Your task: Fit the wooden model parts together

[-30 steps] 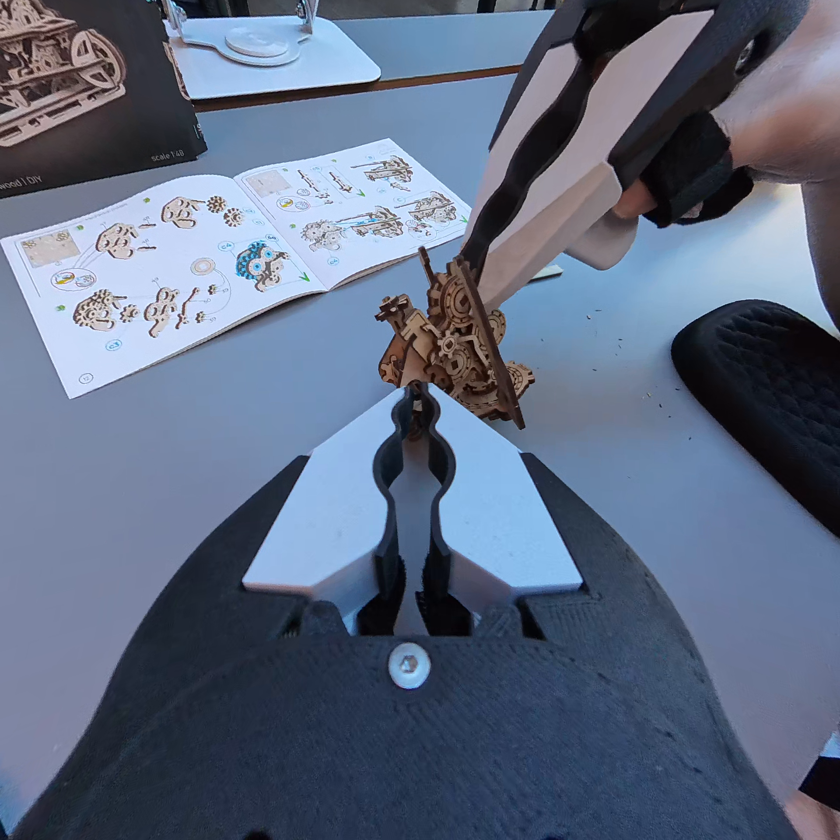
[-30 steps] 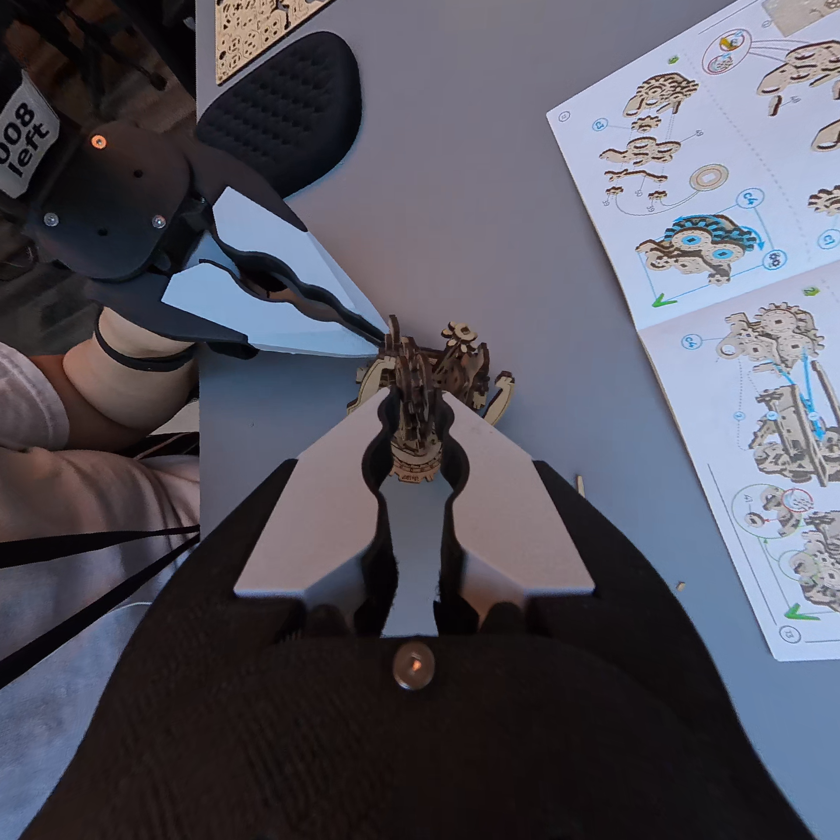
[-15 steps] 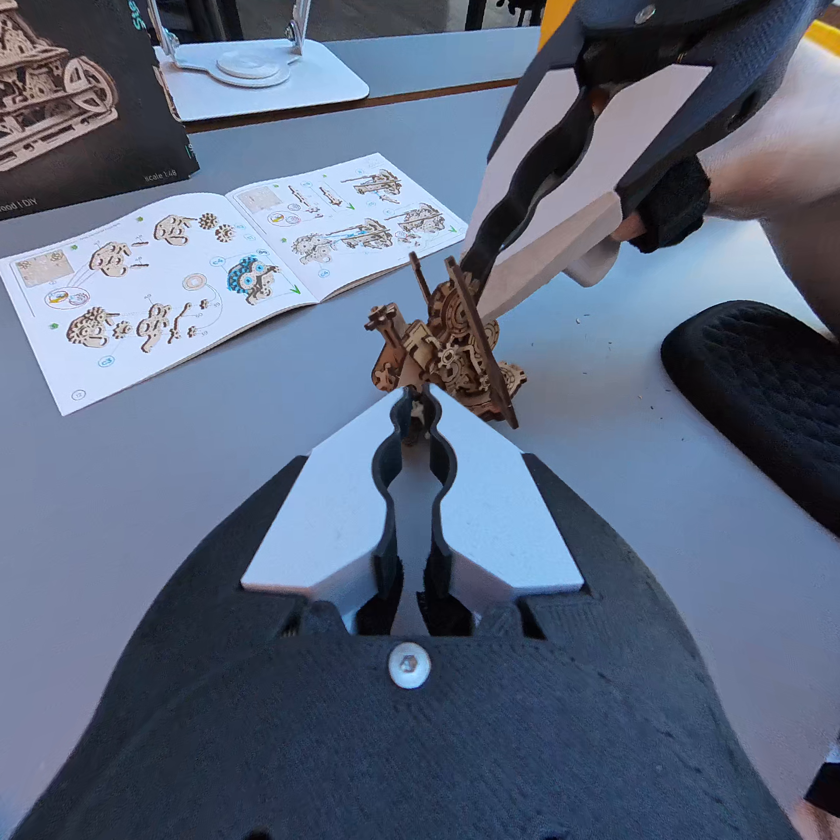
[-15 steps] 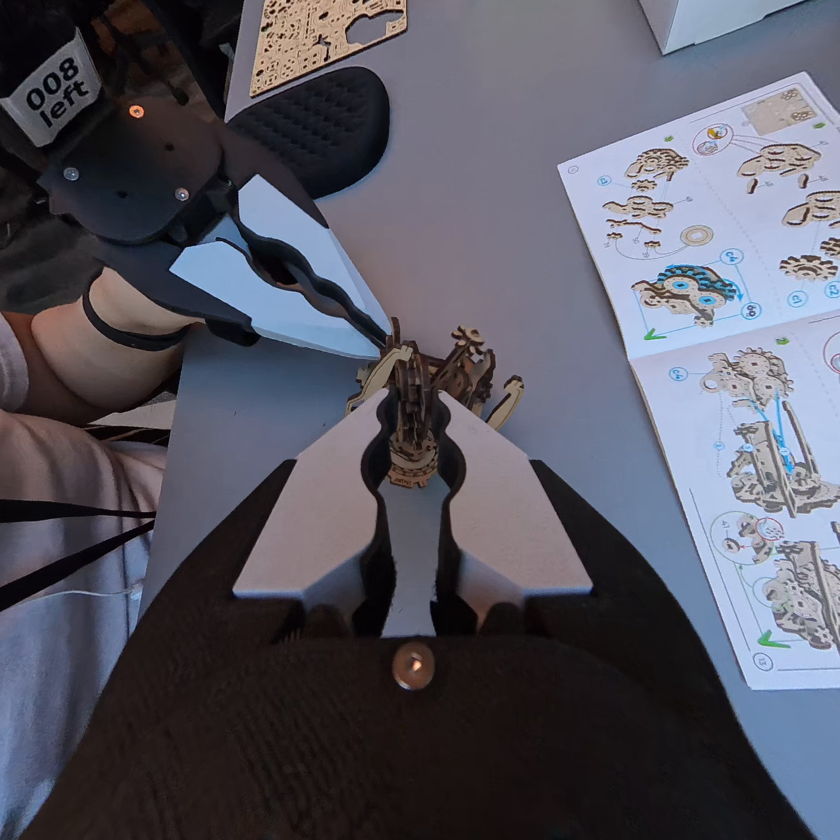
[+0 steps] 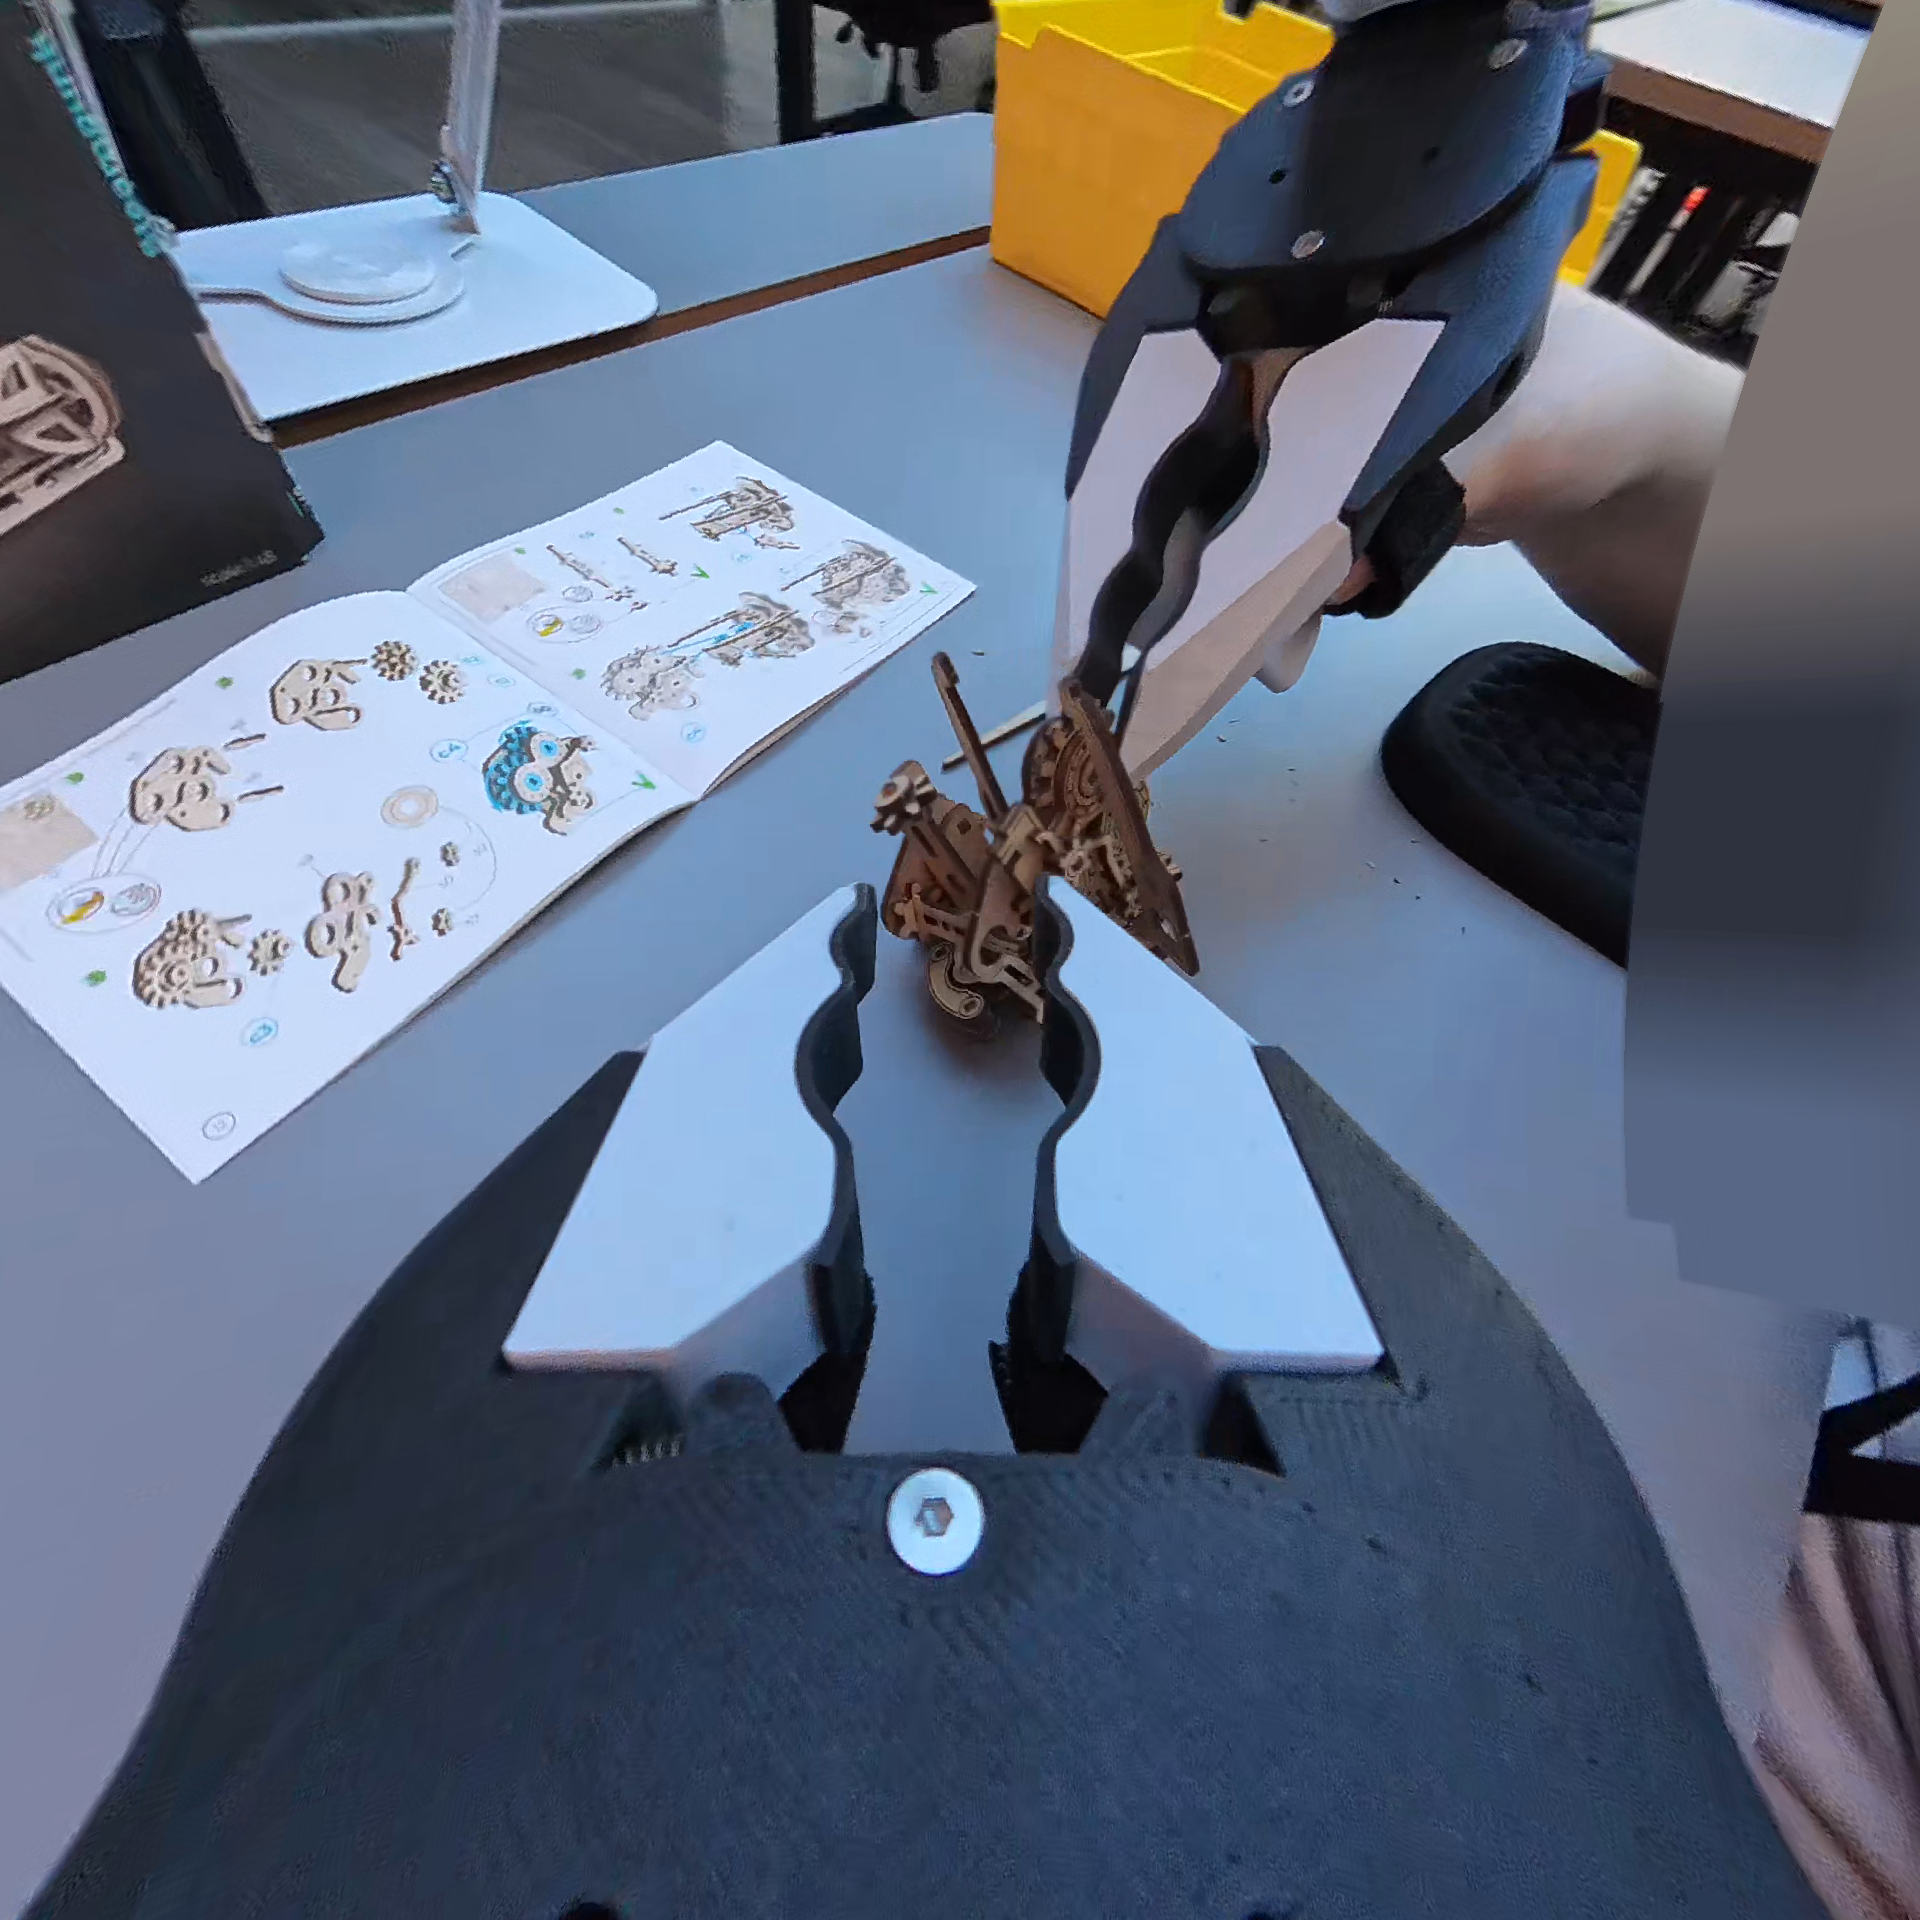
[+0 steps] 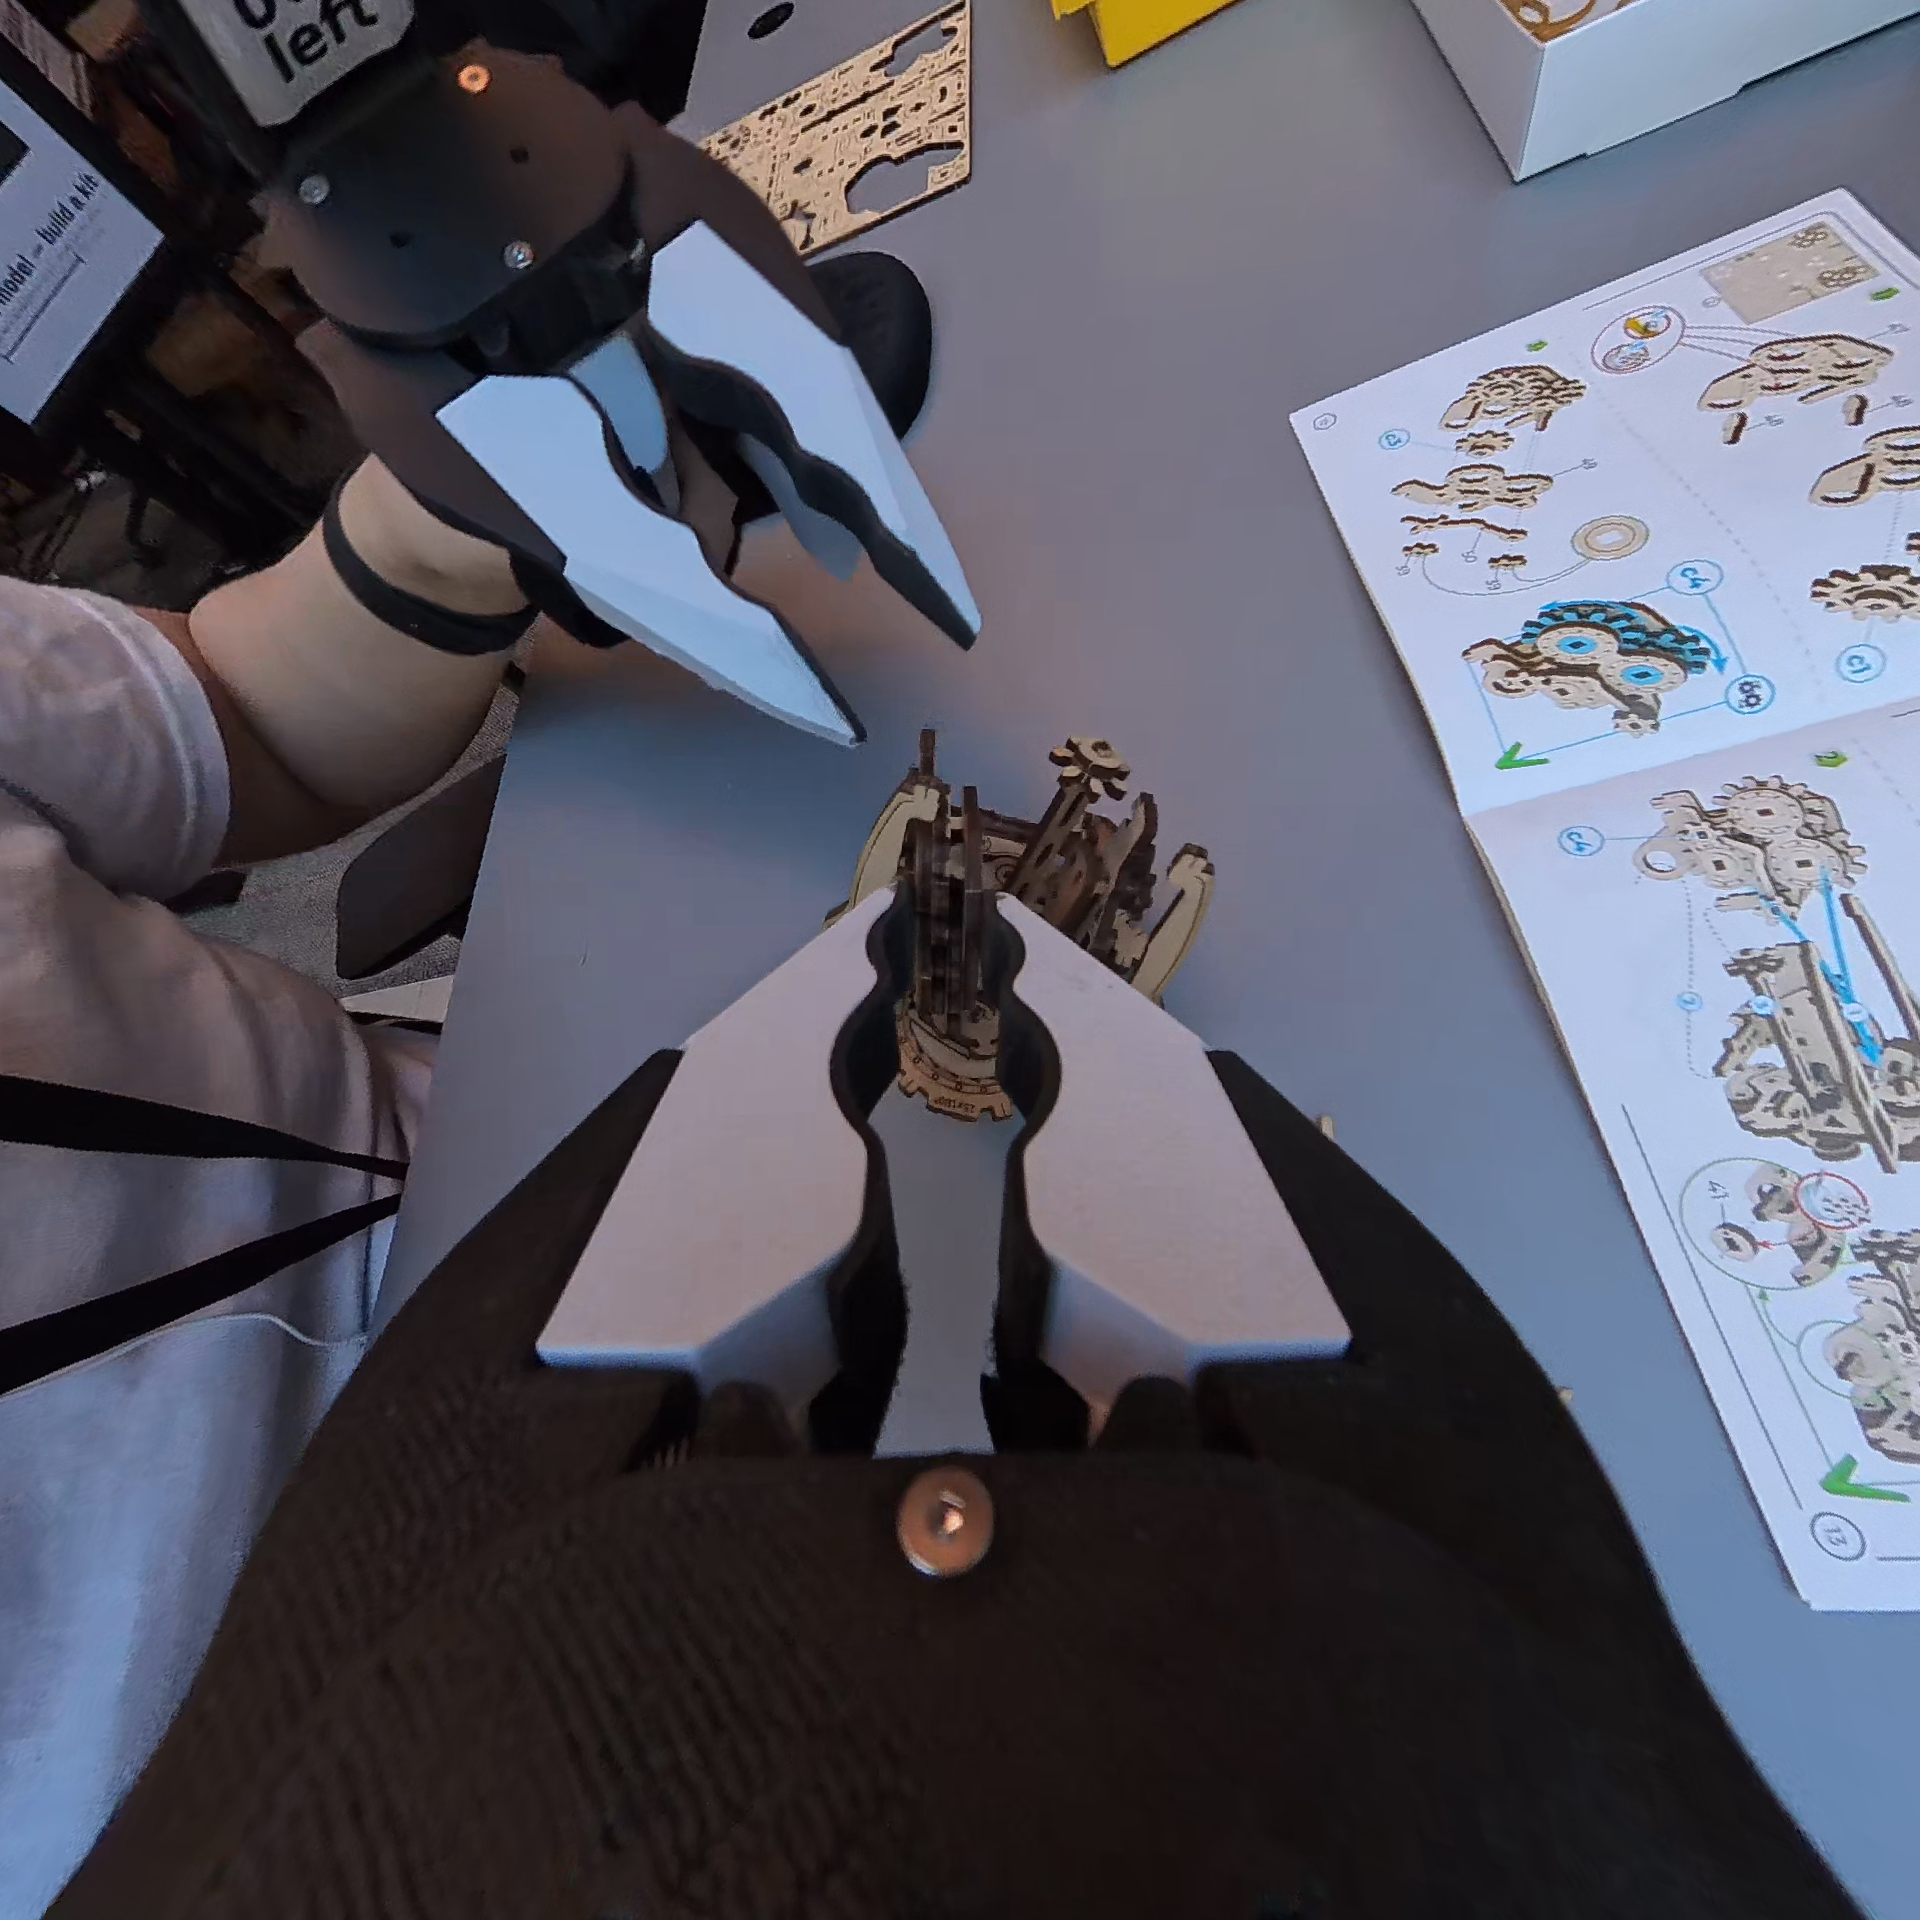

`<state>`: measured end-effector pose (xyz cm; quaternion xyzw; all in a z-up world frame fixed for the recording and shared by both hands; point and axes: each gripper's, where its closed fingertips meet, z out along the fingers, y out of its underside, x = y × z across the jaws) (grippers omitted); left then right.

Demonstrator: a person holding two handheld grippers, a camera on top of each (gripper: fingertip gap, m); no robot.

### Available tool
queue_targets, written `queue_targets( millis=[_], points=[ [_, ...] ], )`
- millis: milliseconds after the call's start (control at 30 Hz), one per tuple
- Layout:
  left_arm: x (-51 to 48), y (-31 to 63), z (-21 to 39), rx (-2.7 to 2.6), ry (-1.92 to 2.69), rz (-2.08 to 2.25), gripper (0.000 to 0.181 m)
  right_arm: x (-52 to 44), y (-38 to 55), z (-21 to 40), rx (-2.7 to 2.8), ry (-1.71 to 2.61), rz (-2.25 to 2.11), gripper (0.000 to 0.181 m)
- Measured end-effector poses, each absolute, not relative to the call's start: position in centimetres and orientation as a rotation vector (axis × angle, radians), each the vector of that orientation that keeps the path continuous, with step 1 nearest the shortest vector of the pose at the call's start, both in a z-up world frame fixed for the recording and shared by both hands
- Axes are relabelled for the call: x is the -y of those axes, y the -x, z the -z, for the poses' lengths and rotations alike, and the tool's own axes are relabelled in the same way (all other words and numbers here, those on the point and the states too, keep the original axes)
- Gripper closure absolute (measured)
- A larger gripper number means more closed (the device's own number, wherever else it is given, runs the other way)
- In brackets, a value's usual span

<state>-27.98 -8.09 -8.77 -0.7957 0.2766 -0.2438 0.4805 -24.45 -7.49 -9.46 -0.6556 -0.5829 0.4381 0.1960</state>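
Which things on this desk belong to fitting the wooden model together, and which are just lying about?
Part of the job:
wooden gear model
right tool, shut on it
left tool, open
open instruction booklet
punched-out parts sheet

Lying about:
yellow bin
black mesh pad
white box

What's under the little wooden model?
The wooden model rests on the bare grey table, held by the right tongs. Its underside is hidden, so anything beneath it cannot be seen.

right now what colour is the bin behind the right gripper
Yellow bin, clearest in the left wrist view, behind the right gripper.
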Motion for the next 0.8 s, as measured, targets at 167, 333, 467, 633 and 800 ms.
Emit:
queue_targets(
  millis=[167, 333, 467, 633, 800],
  points=[
    [6.9, 28.5, 9.0, -0.838, 1.907, 0.744, 0.148, 7.8, 24.3, 9.3, 1.642, 1.817, -1.236, 0.171],
    [7.0, 27.4, 10.0, -1.001, 1.886, 0.915, 0.144, 8.0, 24.3, 9.3, 1.641, 1.799, -1.22, 0.171],
    [7.0, 27.1, 9.8, -1.045, 1.836, 1.045, 0.145, 8.1, 24.4, 9.3, 1.642, 1.795, -1.214, 0.171],
    [6.9, 27.3, 9.7, -1.138, 1.801, 1.094, 0.142, 8.1, 24.3, 9.3, 1.637, 1.792, -1.207, 0.171],
    [6.7, 27.3, 9.6, -1.17, 1.753, 1.175, 0.142, 8.1, 24.3, 9.3, 1.636, 1.794, -1.21, 0.171]
  ],
)
